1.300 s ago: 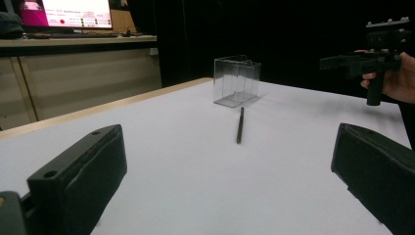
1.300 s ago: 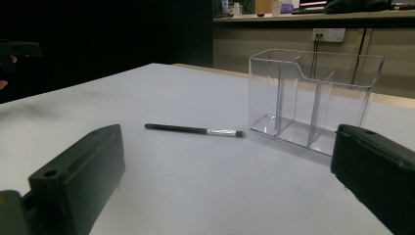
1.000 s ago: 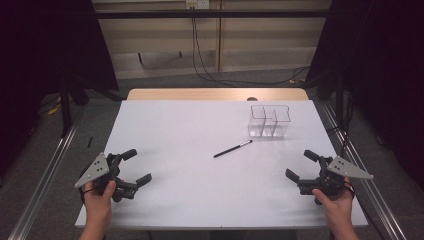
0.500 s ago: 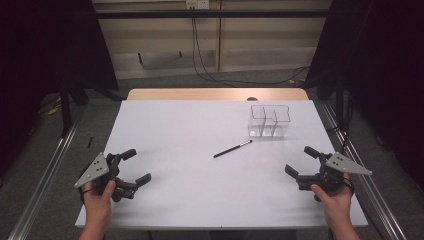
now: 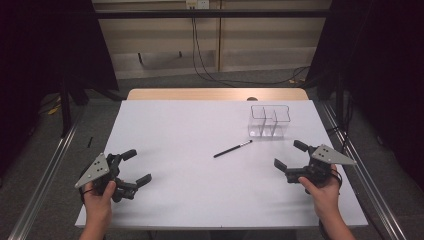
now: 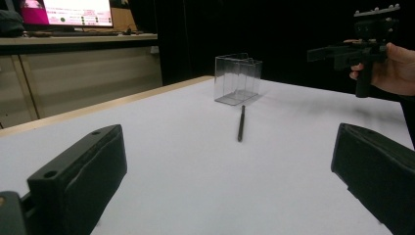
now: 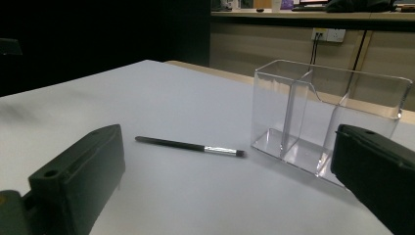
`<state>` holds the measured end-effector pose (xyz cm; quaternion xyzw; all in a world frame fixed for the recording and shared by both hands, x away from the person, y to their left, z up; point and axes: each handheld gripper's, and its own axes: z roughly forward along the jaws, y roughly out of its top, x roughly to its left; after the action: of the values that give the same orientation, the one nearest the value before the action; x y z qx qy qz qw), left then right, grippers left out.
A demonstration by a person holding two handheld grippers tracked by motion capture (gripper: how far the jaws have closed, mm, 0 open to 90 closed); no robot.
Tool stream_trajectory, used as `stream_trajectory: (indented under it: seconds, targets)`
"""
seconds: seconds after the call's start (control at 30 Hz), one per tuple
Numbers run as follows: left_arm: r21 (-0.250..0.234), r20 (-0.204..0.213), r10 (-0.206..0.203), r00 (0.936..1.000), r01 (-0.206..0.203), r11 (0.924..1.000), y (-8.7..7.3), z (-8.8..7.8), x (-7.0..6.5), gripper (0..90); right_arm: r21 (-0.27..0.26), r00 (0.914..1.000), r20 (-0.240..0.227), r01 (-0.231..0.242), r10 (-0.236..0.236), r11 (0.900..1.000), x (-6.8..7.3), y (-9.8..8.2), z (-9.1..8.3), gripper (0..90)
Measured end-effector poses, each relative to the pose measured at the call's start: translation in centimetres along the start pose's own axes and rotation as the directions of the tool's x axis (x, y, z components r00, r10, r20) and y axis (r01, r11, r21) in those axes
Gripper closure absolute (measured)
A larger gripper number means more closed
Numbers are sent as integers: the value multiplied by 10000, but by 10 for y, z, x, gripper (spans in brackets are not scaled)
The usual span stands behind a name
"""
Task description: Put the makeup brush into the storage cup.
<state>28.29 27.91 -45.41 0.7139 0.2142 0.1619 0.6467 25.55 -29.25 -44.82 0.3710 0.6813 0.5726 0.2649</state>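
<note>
Centrally, a thin black makeup brush [image 5: 233, 149] is seen lying flat on the white table [image 5: 200, 130], its tip just short of the clear divided acrylic organizer [image 5: 269, 121]. The left tongs [image 5: 136, 167] are held spread apart near the front left corner. The right tongs [image 5: 290, 155] are likewise spread apart, near the brush, gripping nothing.

One brush [image 5: 233, 149], one clear organizer [image 5: 269, 121], two claws.
</note>
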Motion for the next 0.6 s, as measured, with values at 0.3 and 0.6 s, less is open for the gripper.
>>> stream_trajectory:
  seconds: [0.3,0.6]
  targets:
    - [50,-25,52,10000,-52,10000,0,0,1,0,27,9998,-203,-43,44,10000,3,6,18,0]
    - [39,-1,-32,10000,32,10000,0,0,0,0,135,9993,-382,-19,25,9999,6,7,36,0]
